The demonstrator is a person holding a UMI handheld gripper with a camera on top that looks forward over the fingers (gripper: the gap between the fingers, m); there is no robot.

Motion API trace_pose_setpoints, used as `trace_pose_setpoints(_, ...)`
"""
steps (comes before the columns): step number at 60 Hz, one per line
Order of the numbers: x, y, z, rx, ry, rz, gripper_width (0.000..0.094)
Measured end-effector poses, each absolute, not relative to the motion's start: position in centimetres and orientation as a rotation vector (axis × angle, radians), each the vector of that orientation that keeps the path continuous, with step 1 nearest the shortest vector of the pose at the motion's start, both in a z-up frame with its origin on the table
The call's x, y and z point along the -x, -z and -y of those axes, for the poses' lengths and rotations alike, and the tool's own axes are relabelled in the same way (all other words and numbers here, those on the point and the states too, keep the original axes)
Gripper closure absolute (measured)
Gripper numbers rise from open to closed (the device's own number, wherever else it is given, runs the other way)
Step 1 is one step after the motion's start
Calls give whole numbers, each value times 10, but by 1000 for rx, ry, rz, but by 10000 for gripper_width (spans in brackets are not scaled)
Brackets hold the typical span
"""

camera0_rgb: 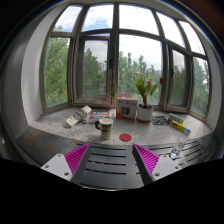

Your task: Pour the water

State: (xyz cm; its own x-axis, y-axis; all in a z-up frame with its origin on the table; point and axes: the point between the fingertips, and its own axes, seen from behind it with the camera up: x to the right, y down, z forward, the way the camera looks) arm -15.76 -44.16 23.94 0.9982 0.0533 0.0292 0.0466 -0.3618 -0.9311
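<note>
My gripper [112, 160] is open and empty, its two magenta pads [77, 157] spread wide above a dark ribbed surface. Beyond the fingers, on a grey window ledge [60, 135], stands a small pale cup or jar [106, 127] with a darker band. A flat red disc [125, 137] lies on the ledge to its right. A white pot with a plant and red flower [146, 105] stands further right. No water vessel is clearly told apart.
Small boxes and packets [80, 116] lie at the left of the ledge; a pink-and-white box [126, 107] stands by the window. More small items [178, 125] lie at the right. A bay window with trees outside backs the ledge.
</note>
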Motion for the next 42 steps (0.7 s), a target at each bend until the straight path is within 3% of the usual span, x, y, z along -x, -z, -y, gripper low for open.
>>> trace_pose_setpoints(13, 101, -181, 451, 2000, 28, 45, 83)
trace_pose_setpoints(29, -62, -64, 461, 2073, 177, -13, 77)
trace_pose_setpoints(42, -190, -46, 408, 2000, 247, -77, 81)
